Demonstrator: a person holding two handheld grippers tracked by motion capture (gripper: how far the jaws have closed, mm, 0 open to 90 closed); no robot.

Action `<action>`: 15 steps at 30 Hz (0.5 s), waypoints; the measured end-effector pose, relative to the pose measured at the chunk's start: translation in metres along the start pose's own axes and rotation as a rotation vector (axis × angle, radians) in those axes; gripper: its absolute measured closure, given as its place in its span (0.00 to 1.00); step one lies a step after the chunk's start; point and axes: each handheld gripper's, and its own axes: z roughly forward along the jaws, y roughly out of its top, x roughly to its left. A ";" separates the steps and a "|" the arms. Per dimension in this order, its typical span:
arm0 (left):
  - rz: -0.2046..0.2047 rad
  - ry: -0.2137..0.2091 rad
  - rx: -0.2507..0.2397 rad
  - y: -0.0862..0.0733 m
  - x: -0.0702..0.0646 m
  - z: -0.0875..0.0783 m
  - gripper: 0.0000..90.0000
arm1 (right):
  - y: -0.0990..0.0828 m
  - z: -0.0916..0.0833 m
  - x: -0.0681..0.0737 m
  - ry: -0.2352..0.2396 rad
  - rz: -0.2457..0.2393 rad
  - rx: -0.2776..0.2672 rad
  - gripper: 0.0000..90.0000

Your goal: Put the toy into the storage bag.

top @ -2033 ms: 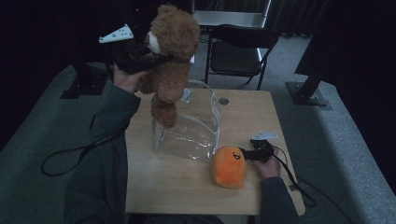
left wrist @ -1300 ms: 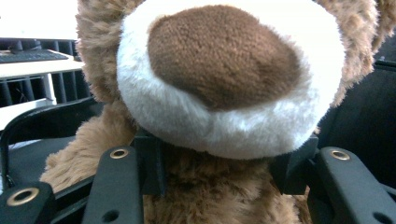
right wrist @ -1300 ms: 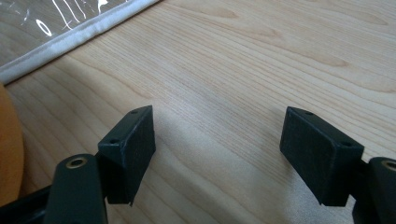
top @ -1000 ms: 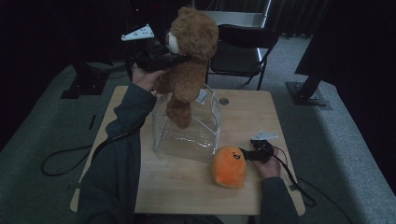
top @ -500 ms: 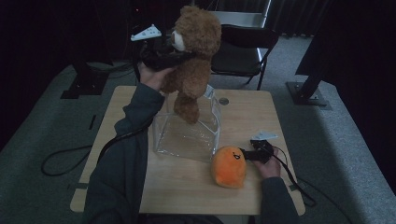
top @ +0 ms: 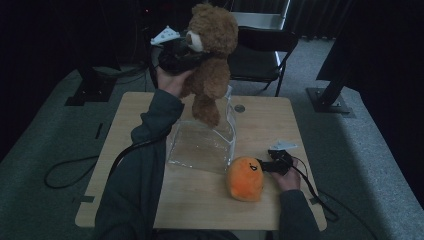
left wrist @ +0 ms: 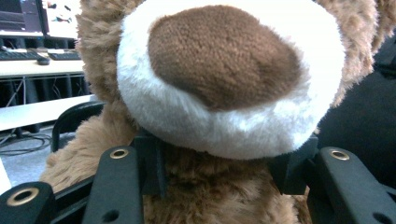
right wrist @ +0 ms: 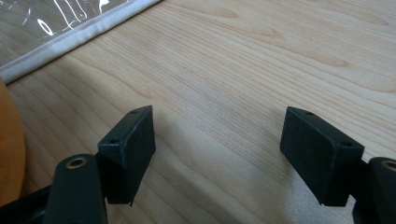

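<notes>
A brown teddy bear (top: 212, 55) hangs in the air over a clear plastic bag (top: 202, 142) that stands open on the wooden table (top: 125, 120). My left gripper (top: 192, 56) is shut on the bear's neck; in the left gripper view its white muzzle and brown nose (left wrist: 224, 56) sit just above the jaws, and the left gripper (left wrist: 219, 170) pinches the fur. The bear's feet dangle at the bag's mouth. My right gripper (top: 260, 166) rests open on the table beside an orange plush toy (top: 245, 177); in the right gripper view the right gripper (right wrist: 219, 149) has bare wood between its jaws.
A black chair (top: 257, 50) stands behind the table. A small round disc (top: 239, 108) lies on the far side of the tabletop. Cables trail off the left edge to the floor (top: 65, 170). The bag's white seam (right wrist: 70, 37) lies just ahead of the right gripper.
The left gripper has carried the bear rightward and slightly down, from left of the bag to above its mouth. The right gripper and the orange plush have stayed put.
</notes>
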 end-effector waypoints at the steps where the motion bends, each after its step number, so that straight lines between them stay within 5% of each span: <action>1: 0.003 0.002 0.001 -0.001 -0.001 0.002 0.53 | 0.000 0.000 0.000 0.001 0.000 0.000 0.28; 15: 0.005 0.015 0.031 -0.018 -0.008 0.021 0.53 | 0.000 0.000 0.000 0.001 -0.001 -0.001 0.28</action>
